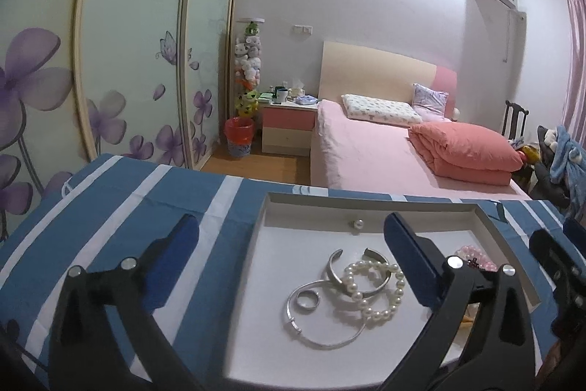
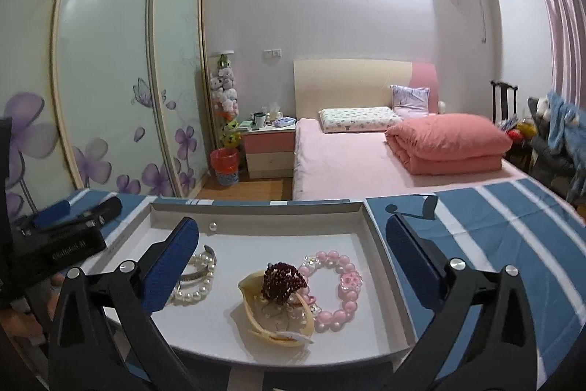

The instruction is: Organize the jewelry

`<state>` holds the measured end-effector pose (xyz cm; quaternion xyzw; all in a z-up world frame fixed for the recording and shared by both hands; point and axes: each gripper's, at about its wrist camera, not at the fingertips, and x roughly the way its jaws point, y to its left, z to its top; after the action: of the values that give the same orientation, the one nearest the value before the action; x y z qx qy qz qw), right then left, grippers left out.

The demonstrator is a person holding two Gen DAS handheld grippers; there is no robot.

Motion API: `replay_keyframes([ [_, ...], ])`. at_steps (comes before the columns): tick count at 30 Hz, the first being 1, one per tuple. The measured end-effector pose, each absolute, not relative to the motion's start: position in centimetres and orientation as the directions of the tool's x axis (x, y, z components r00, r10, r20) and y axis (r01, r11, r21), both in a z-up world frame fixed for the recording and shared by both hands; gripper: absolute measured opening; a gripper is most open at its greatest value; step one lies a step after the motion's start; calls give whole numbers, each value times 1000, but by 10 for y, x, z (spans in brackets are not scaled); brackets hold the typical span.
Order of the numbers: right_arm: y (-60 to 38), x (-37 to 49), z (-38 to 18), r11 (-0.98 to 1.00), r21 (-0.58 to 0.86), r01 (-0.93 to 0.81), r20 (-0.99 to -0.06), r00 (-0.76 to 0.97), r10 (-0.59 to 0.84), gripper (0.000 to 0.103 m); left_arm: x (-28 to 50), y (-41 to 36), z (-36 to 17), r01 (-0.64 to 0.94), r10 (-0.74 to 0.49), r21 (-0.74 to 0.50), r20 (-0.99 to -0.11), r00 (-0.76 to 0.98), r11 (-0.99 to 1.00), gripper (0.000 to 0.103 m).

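Note:
A shallow white tray (image 1: 278,207) sits on a blue-and-white striped cloth. In the left wrist view it holds a pearl bracelet (image 1: 377,292), a silver cuff (image 1: 335,268), a thin silver bangle (image 1: 322,341), a small ring (image 1: 307,300) and a single pearl (image 1: 357,224). My left gripper (image 1: 293,237) hovers open and empty above them. In the right wrist view the tray (image 2: 381,237) shows a pink bead bracelet (image 2: 338,284), a dark red bead cluster (image 2: 282,281) and a cream hair claw (image 2: 271,321). My right gripper (image 2: 293,237) is open and empty above these.
The striped cloth (image 1: 110,207) covers the table around the tray. The other gripper shows at the left edge of the right wrist view (image 2: 62,237). Beyond the table stand a pink bed (image 1: 384,149), a nightstand (image 1: 289,127) and a floral wardrobe (image 1: 128,61).

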<state>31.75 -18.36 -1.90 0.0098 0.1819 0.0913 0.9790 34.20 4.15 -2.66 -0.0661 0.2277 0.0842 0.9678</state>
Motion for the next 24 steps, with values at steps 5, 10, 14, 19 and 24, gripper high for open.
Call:
replay_keyframes([
  [5,-184,304,-18,986,47,-163,-356,919,169,101,319,47,-24,-186,127,-90,-451,884,978,99],
  [10,-194,281,-14,982,93,-167,-362,913,189,101,283,54,-18,-161,96,-114,-437,894,980,99],
  [14,-198,252,-8,981,94,-170,-351,916,192,101,242,59,-13,-138,70,-133,-418,906,982,99],
  [19,-200,218,-7,983,81,-164,-369,911,183,101,194,58,-10,-107,42,-143,-393,918,984,99],
  [24,-198,191,-10,981,83,-177,-382,903,195,101,161,46,-13,-92,35,-132,-383,923,987,99],
])
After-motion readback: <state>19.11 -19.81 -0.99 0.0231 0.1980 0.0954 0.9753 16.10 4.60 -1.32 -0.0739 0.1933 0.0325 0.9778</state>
